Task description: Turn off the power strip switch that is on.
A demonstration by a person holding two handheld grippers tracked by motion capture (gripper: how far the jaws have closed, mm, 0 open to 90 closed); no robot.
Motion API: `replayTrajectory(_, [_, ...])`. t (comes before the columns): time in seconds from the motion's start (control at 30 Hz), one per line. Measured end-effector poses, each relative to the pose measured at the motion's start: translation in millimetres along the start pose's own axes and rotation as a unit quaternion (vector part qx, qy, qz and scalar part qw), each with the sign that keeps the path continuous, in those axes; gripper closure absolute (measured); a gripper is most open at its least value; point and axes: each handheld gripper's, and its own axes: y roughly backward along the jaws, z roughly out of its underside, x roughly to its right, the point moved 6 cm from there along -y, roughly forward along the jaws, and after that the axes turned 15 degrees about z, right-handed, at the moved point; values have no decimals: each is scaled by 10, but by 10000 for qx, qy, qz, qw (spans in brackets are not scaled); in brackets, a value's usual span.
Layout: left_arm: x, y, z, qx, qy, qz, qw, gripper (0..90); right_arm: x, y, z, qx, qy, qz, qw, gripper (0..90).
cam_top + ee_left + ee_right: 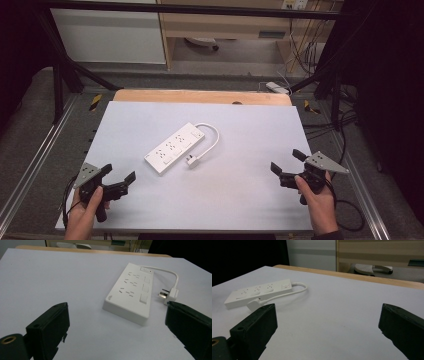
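Right now the power strip point(174, 148) lies mid-table, plug point(193, 161) at its 5 o'clock, untouched. Left gripper point(118, 181) and right gripper point(285, 162) hover with fingers spread apart. Best approach, I judge: pin the strip, then pinch the plug squarely.

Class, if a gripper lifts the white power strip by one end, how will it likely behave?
The power strip looks like a rigid plastic bar, so it should stay stiff, not sag. Its short cable and plug would probably dangle and swing. Lying flat, it seems unlikely to roll, though its smooth casing may slip between the jaws.
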Motion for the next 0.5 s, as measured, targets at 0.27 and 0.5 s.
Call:
replayTrajectory(0.27, [0,3,3,-4,-3,3,10000,54,-15,-18,-25,-7,78,-71,9999,34])
replayTrajectory(0.5, [10,11,-16,59,-52,4,10000,55,-39,-30,-74,-25,73,-127,9999,28])
